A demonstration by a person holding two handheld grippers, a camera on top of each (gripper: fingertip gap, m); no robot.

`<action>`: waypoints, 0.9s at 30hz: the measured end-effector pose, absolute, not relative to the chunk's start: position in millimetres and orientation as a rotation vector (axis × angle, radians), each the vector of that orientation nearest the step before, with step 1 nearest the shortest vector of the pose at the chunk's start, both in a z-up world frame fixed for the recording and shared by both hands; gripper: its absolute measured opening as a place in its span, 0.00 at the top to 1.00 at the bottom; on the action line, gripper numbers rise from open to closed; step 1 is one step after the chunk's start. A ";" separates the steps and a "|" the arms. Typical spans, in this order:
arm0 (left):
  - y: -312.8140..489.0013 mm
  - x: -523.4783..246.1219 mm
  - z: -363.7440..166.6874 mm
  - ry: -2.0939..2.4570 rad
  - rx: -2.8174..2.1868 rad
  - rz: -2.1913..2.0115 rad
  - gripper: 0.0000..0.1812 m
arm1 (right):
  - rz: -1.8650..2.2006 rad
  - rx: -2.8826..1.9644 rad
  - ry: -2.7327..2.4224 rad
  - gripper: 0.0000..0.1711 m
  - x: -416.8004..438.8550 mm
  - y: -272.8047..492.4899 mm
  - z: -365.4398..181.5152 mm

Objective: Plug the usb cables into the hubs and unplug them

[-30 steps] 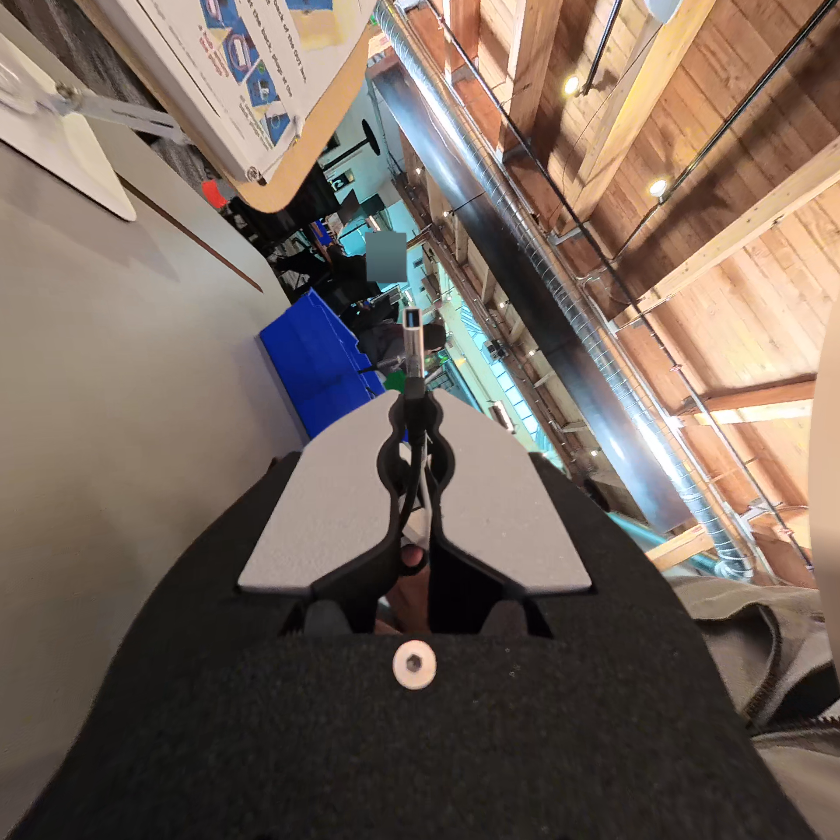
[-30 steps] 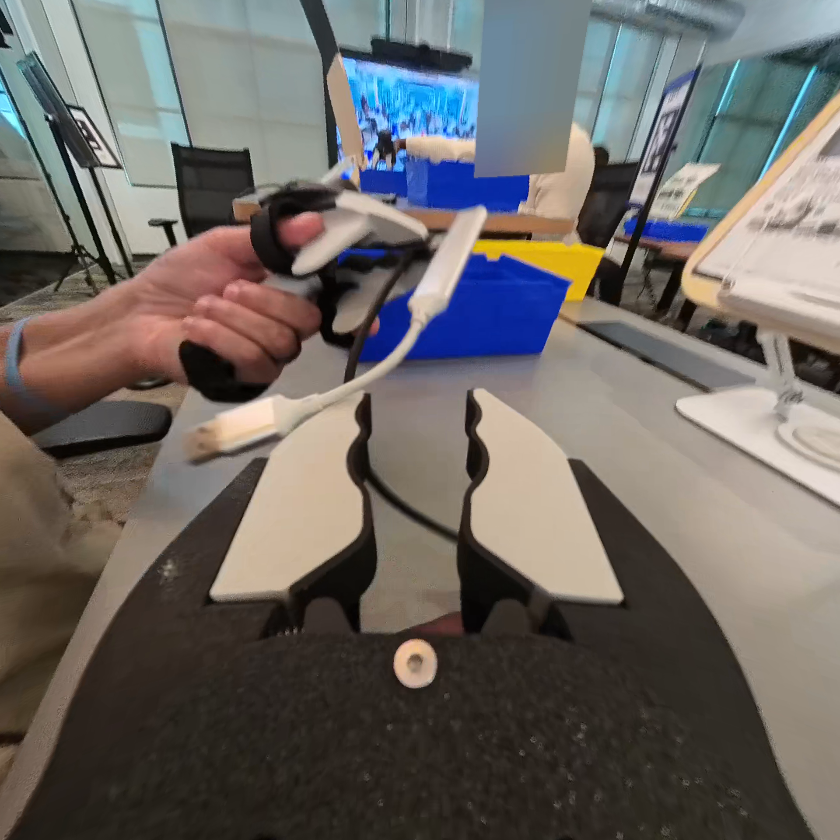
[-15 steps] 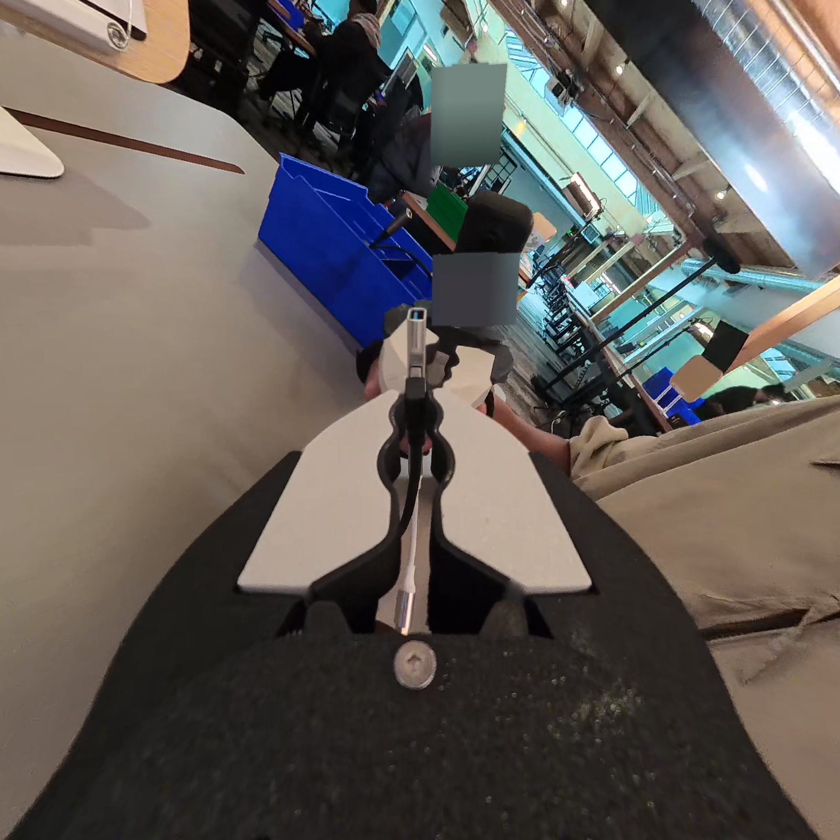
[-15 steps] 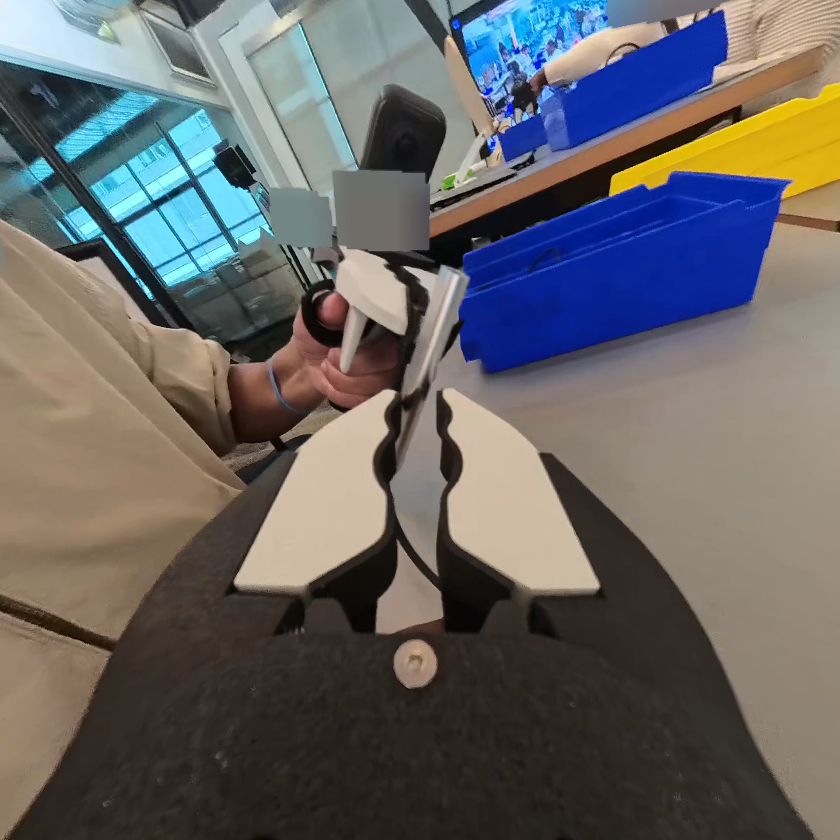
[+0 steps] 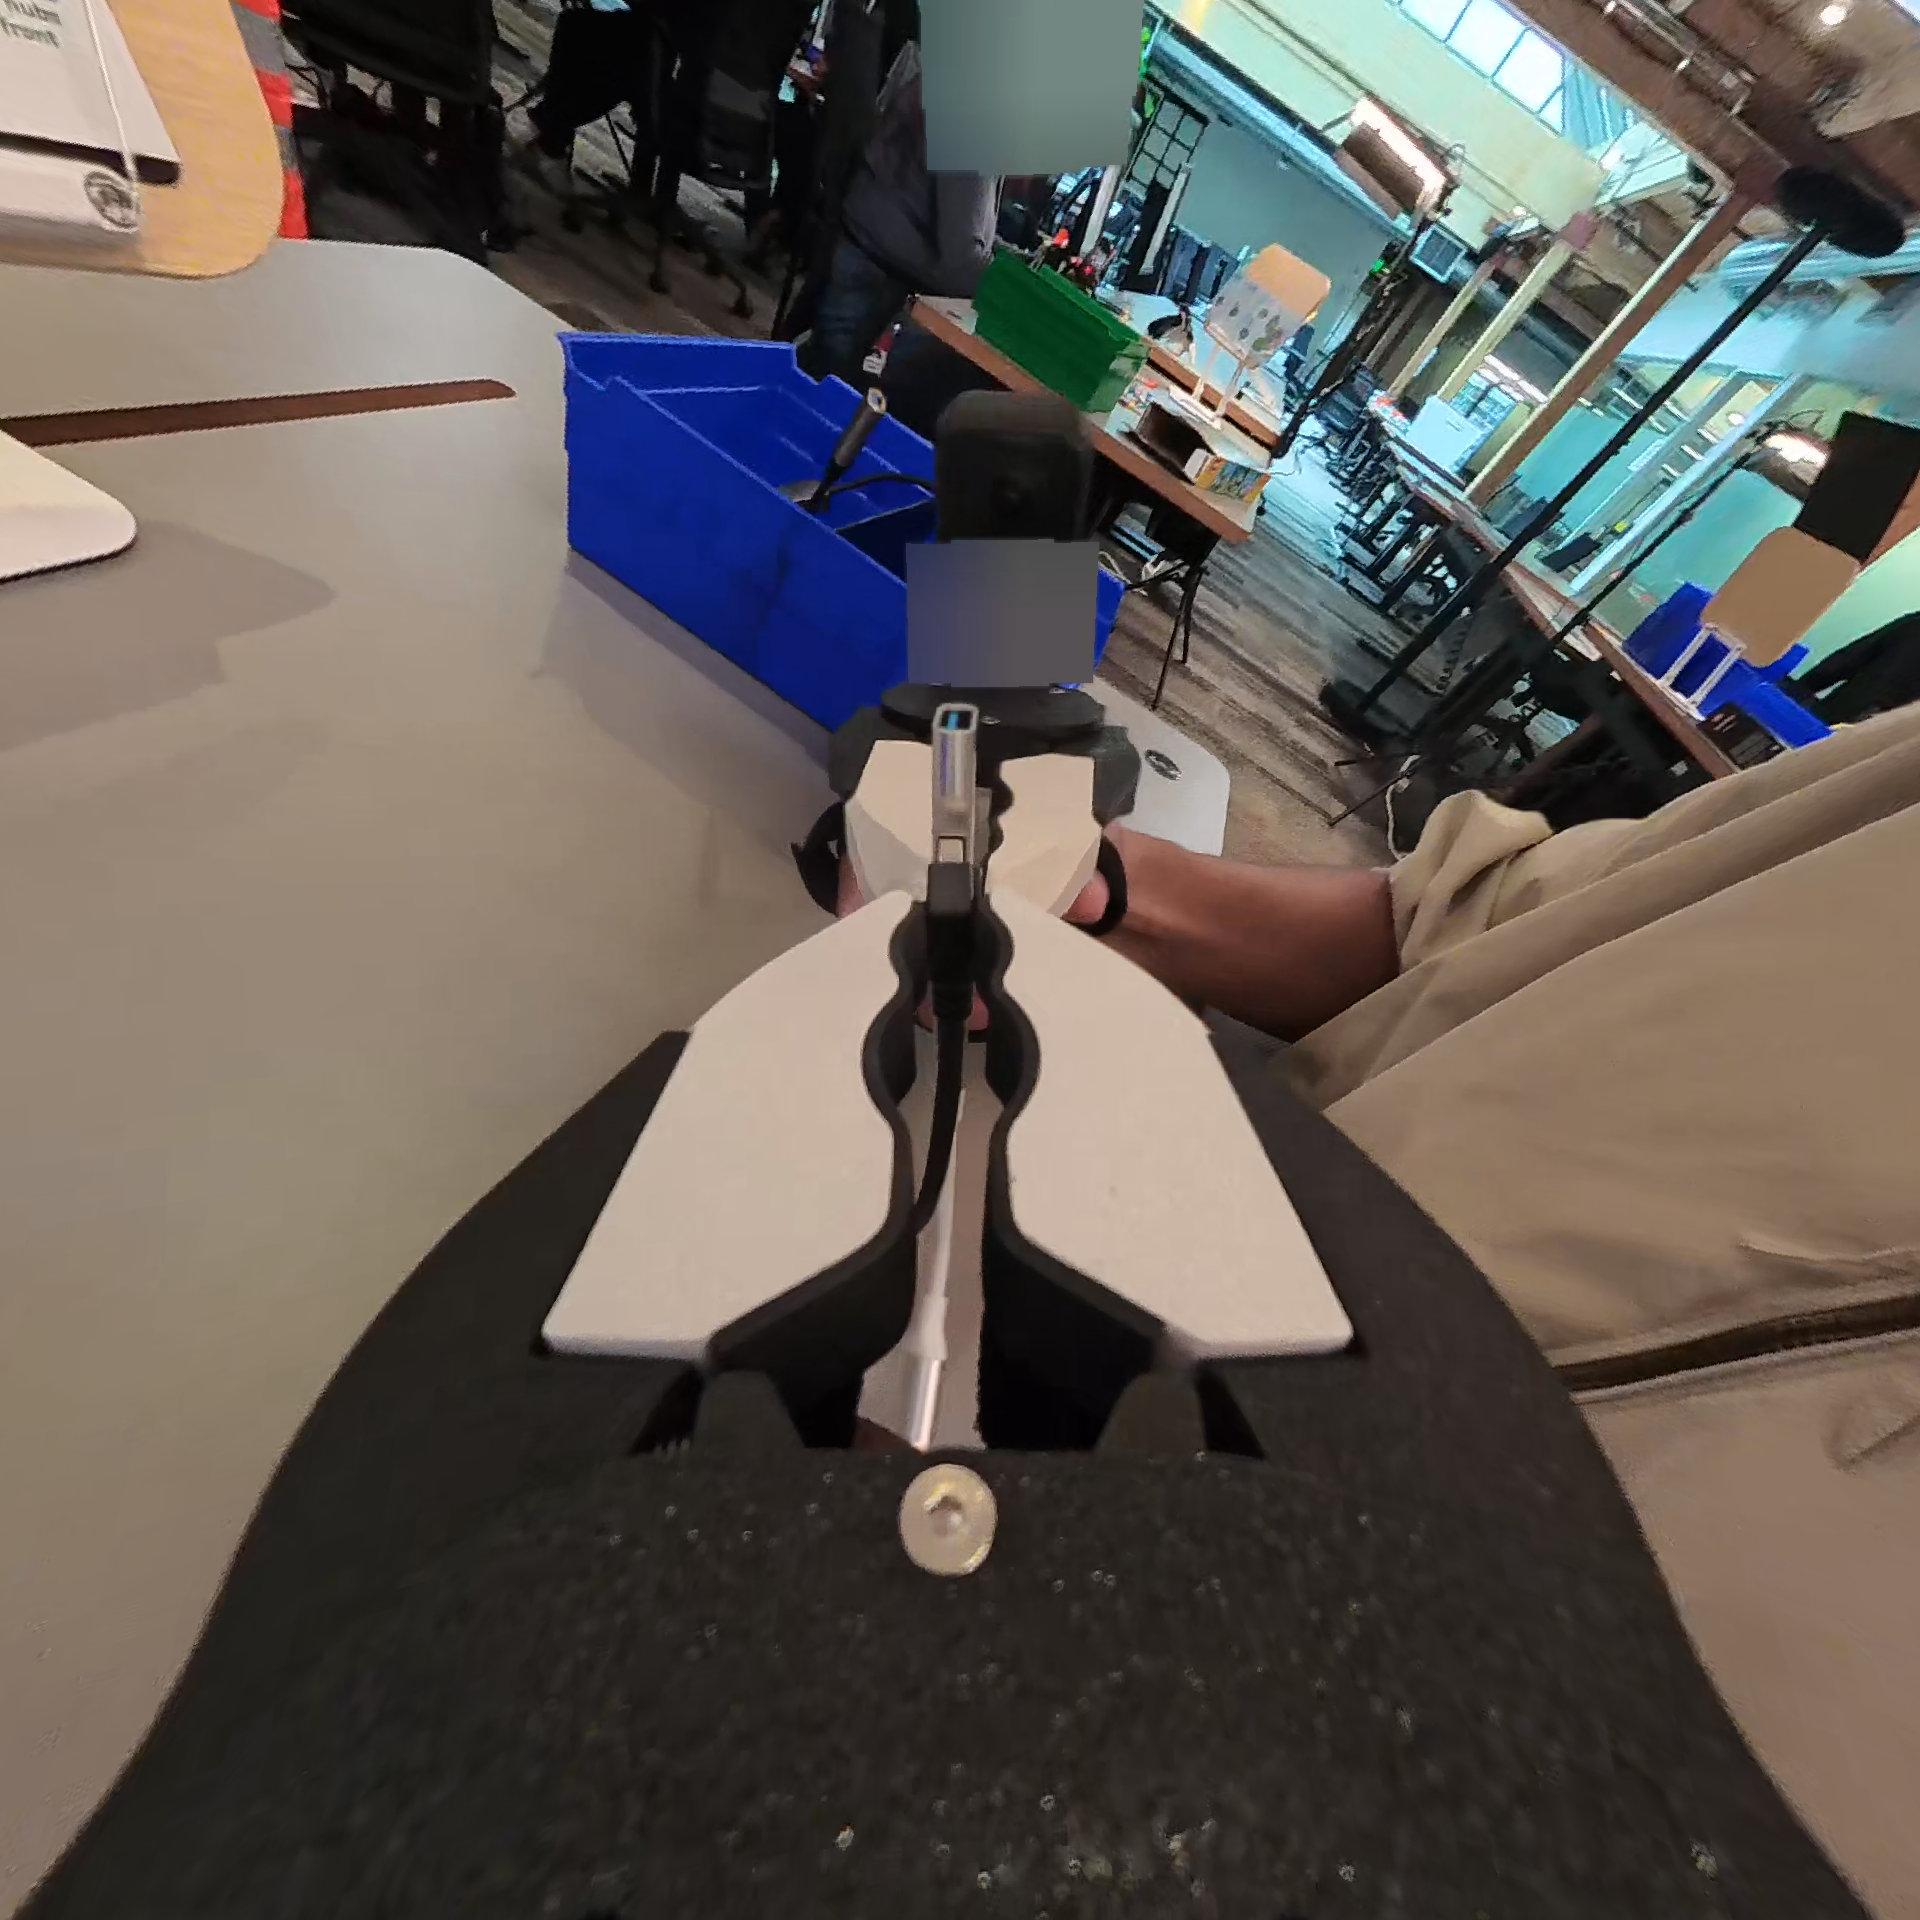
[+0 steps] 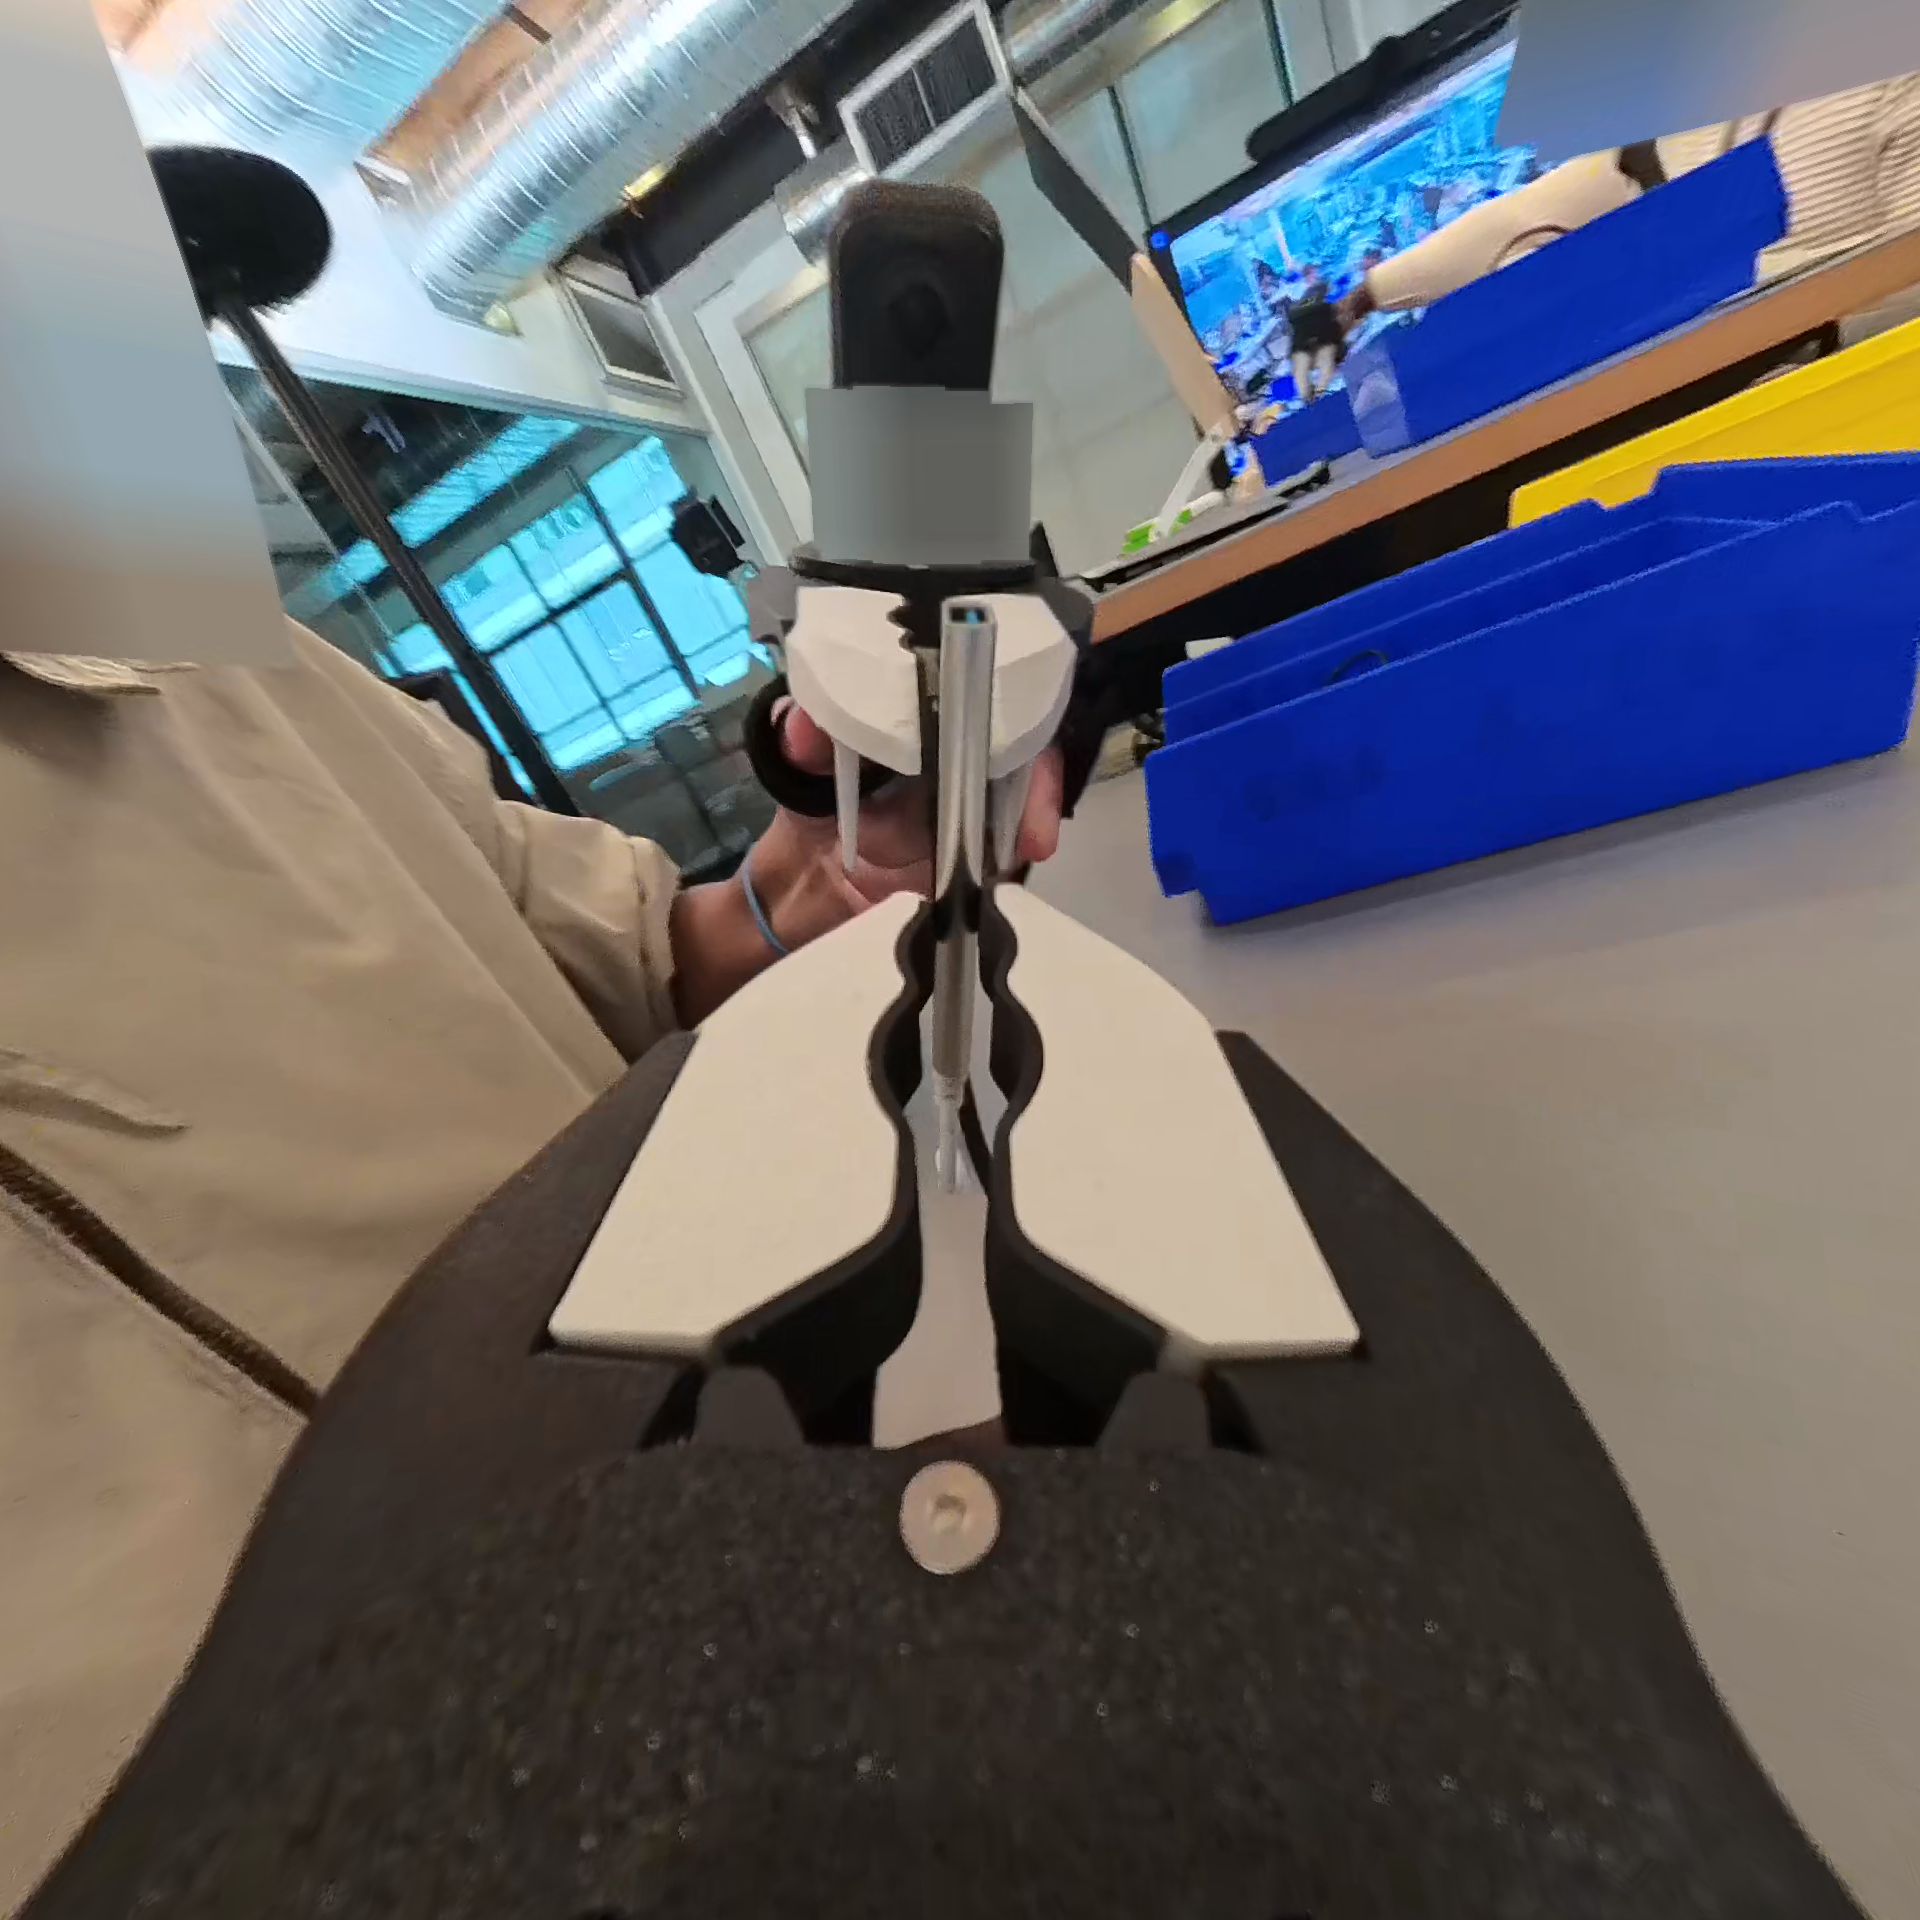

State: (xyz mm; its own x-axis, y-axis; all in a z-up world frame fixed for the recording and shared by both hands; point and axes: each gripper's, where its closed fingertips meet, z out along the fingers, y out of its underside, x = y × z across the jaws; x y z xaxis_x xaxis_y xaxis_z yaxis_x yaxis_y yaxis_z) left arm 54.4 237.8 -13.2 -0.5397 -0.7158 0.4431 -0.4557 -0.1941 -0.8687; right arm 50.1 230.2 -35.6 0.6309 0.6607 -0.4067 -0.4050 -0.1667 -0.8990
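Note:
My left gripper [image 5: 951,914] is shut on the black plug [image 5: 951,899] of a black USB cable [image 5: 940,1091]. The plug meets the near end of a slim silver hub [image 5: 954,774] that sticks out ahead. My right gripper [image 6: 956,909] faces it tip to tip and is shut on the same hub [image 6: 958,748]. A white cable [image 6: 943,1132] leaves the hub between the right fingers. The left gripper [image 6: 925,675] shows beyond the hub, and the right gripper [image 5: 992,821] shows in the left wrist view. A white cable's silver plug [image 5: 925,1387] hangs under the left fingers.
Both grippers are held above a grey table [image 5: 312,831]. A blue bin [image 5: 727,540], also in the right wrist view [image 6: 1507,707], stands just beyond them. A white stand base [image 5: 42,520] sits far left. The person's beige sleeve [image 5: 1610,1039] is close on the right. The tips of both grippers are at nearly the same place.
My left gripper swung down from pointing at the ceiling to level, still holding the plug and hub. My right gripper, open before, came up to the hub and closed on it.

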 end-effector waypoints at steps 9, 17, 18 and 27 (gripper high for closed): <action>232.2 56.4 -18.8 1.889 -1.341 -1.746 0.96 | 0.926 -1.465 -0.283 0.96 50.2 233.3 -29.5; 240.0 49.8 -12.3 1.851 -1.268 -1.684 0.92 | 0.950 -1.393 -0.240 0.96 63.1 229.6 -26.1; 241.1 49.8 -11.8 1.847 -1.260 -1.675 0.91 | 0.949 -1.395 -0.247 0.96 62.5 228.8 -27.5; 268.2 36.4 -33.5 1.829 -1.323 -1.514 0.91 | 0.993 -1.366 -0.185 0.96 73.9 226.5 -31.1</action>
State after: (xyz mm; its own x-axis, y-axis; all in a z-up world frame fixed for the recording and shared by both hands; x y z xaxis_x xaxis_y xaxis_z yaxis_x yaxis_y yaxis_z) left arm 36.4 268.2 -33.5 -0.4589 -0.8549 0.2420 -0.3975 -0.0461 -0.9165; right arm 73.9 226.5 -31.1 0.6016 0.6783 -0.4220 -0.4812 -0.1139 -0.8692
